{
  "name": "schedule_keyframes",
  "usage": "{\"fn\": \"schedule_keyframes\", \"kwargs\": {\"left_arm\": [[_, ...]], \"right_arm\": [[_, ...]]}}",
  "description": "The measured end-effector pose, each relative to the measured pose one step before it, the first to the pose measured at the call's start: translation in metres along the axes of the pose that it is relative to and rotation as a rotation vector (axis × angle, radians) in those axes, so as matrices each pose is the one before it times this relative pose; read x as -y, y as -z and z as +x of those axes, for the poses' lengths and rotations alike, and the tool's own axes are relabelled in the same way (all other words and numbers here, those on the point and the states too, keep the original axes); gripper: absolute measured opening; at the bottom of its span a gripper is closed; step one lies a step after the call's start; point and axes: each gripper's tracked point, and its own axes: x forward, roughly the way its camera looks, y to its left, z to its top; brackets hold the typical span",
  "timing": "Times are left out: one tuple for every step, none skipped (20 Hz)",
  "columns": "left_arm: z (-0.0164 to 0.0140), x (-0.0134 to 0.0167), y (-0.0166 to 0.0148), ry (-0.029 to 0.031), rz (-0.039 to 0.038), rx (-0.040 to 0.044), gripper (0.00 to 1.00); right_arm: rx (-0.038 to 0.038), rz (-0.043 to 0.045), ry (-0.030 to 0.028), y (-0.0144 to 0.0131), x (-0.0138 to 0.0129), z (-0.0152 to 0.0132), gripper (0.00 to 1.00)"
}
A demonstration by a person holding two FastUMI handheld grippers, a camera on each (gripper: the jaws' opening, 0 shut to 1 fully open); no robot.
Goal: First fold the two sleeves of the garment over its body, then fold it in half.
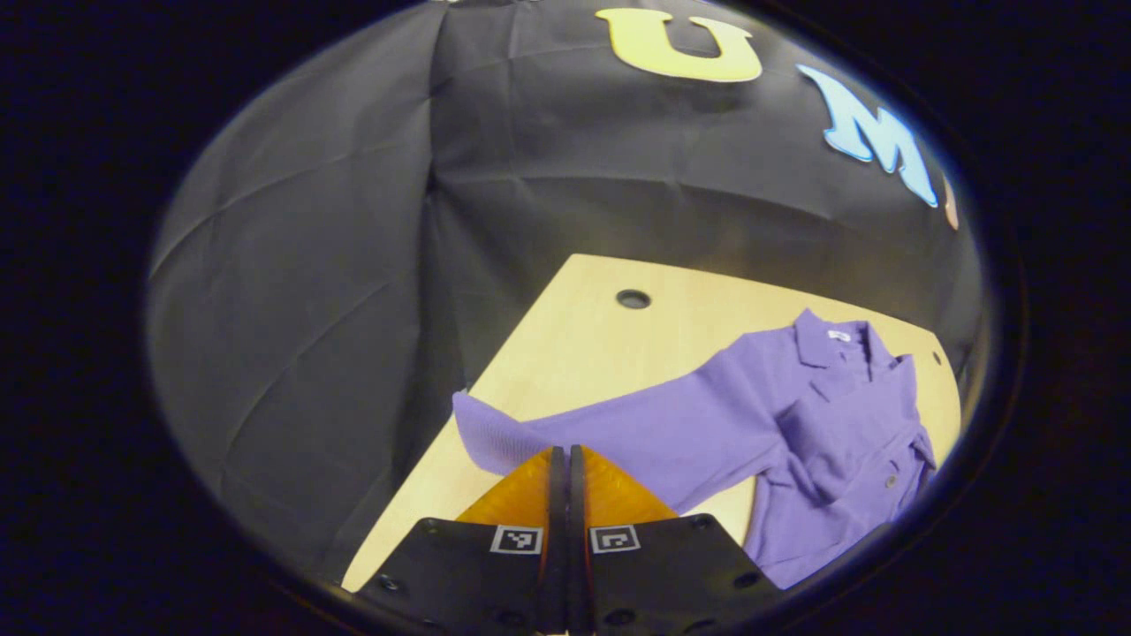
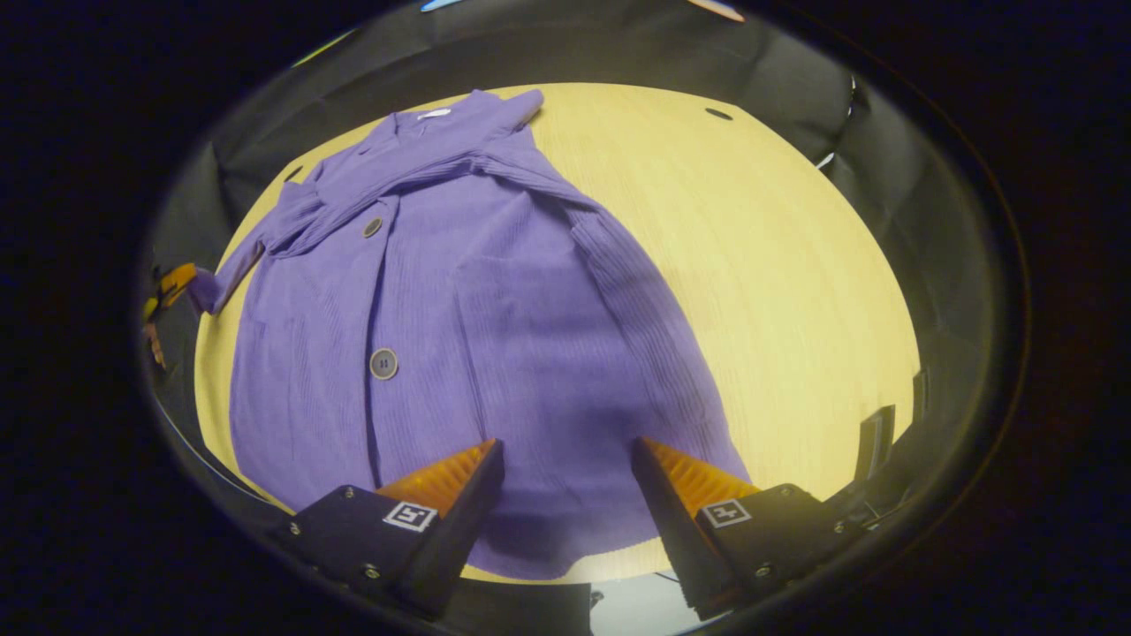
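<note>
Purple garment [image 2: 495, 309] is lying spread on the wooden table [image 2: 778, 265], collar toward 12 o'clock in the right gripper view. Left gripper [image 1: 566, 459] is pinching the cuff of one sleeve [image 1: 618, 424], fingers pressed together, sleeve stretching toward 2 o'clock. Right gripper [image 2: 565, 459] is hovering over the hem at 6 o'clock, fingers spread wide.

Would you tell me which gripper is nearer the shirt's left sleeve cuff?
Left. The left gripper is shut on the cuff, lifting it off the table; the right gripper hangs open over the shirt's hem.
</note>
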Motion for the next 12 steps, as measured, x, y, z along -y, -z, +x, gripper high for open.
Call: {"fn": "schedule_keyframes", "kwargs": {"left_arm": [[0.00048,0.02018,-0.00868,0.02549,0.01224,0.01178,0.06],[0.00088,0.01710,-0.00950,0.02454,0.01455,0.01421,0.06],[0.00257,0.01737,-0.00857,0.02490,0.01727,0.01198,0.06],[0.00251,0.01761,-0.00841,0.02450,0.01638,0.00954,0.06],[0.00342,0.01894,-0.00797,0.02686,0.01496,0.00883,0.06],[0.00318,0.02122,-0.00761,0.02704,0.01213,0.00760,0.06],[0.00430,0.02017,-0.00760,0.03039,0.01323,0.00806,0.05],[0.00512,0.02002,-0.00515,0.02881,0.01688,0.00563,0.06],[0.00500,0.02199,-0.00538,0.03000,0.01828,0.00332,0.06],[0.00447,0.02189,-0.00408,0.03151,0.01999,0.00453,0.06],[0.00482,0.02225,-0.00412,0.03209,0.02368,0.00265,0.05],[0.00676,0.02464,-0.00310,0.03171,0.02686,0.00127,0.06]], "right_arm": [[0.00280,-0.00053,0.00009,-0.00042,0.00025,-0.00014,0.93],[0.00272,-0.00223,-0.00068,0.00043,-0.00061,0.00054,0.93],[0.00206,-0.00129,-0.00071,-0.00063,0.00010,-0.00024,0.93],[0.00209,0.00069,0.00007,0.00050,-0.00019,0.00005,0.93],[0.00166,0.00094,0.00044,-0.00031,0.00022,-0.00004,0.93],[0.00194,-0.00050,0.00016,0.00027,-0.00019,0.00018,0.93],[0.00177,-0.00009,-0.00020,-0.00044,0.00023,-0.00014,0.93],[0.00196,0.00076,-0.00023,0.00033,-0.00026,0.00019,0.93],[0.00203,0.00041,0.00002,0.00022,0.00013,-0.00021,0.93],[0.00150,0.00000,0.00020,0.00006,-0.00001,0.00015,0.93],[0.00142,-0.00025,-0.00025,-0.00042,0.00012,-0.00021,0.93],[0.00087,-0.00163,-0.00063,0.00044,0.00005,0.00014,0.93]]}}
